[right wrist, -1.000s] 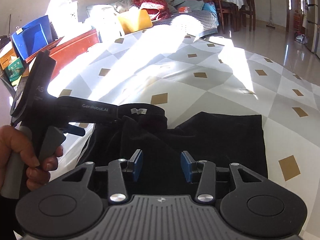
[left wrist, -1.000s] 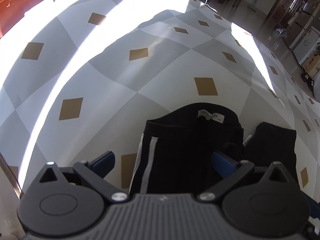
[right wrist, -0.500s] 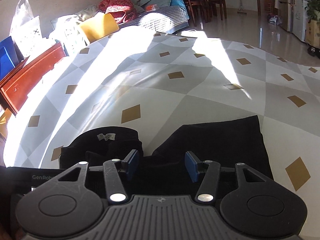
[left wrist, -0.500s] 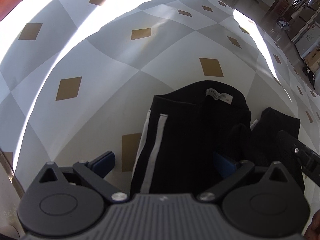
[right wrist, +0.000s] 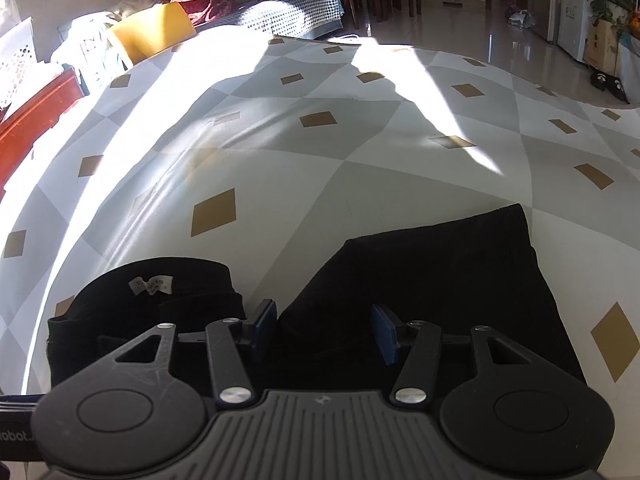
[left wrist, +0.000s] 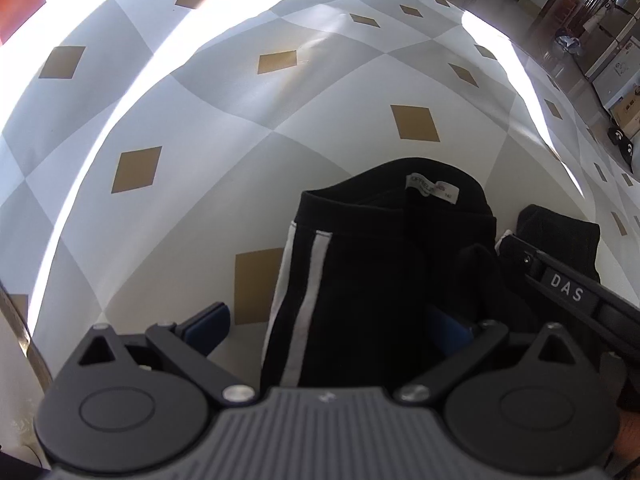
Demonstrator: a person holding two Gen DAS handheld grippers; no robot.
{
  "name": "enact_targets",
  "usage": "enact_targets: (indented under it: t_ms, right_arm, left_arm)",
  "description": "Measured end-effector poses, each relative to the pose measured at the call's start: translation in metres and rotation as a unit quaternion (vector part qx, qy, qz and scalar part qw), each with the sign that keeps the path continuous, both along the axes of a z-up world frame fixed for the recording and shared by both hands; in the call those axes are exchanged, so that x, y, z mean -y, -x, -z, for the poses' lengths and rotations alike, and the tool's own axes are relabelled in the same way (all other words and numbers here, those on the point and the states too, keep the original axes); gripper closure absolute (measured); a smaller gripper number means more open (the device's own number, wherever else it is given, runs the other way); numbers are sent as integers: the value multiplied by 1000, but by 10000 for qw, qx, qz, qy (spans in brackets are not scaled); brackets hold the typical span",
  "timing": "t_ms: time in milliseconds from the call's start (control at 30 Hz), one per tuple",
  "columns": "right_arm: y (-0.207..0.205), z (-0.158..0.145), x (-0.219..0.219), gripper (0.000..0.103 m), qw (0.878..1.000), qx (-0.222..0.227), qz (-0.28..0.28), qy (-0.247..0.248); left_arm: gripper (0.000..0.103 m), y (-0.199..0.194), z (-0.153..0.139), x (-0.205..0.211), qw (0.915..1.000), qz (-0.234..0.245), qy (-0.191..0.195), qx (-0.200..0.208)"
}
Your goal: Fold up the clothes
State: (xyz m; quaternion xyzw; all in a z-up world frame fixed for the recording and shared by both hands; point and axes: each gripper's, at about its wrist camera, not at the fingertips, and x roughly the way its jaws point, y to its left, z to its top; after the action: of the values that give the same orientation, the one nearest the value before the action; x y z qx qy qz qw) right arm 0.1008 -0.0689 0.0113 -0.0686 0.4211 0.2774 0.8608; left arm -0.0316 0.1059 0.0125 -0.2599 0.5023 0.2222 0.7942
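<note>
Trousers (left wrist: 376,264) sprawl on checked cloth (left wrist: 248,128); laundry clutter (right wrist: 160,28) behind.

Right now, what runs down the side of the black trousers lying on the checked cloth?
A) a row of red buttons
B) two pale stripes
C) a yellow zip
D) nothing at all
B: in the left wrist view the black trousers show two pale stripes running down their left edge.

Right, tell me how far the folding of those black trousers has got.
Done: the black trousers lie on the checked cloth, bent over so the waistband and the leg end sit side by side. In hand: both tongs hover open, left tongs astride the striped side, right tongs over the leg end, gripping nothing. Left: every further fold.
</note>
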Motion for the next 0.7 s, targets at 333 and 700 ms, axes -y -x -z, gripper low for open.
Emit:
enact_targets:
  t_ms: [333,700]
  right_arm:
    - [-2,0,9,76,9997,129,9,195]
    - [-18,-5,52,76,9950,11,959,284]
  left_arm:
    - [0,-5,-4,9,9996,204,-160,68]
    - [0,-16,-3,14,9988,365,-290,136]
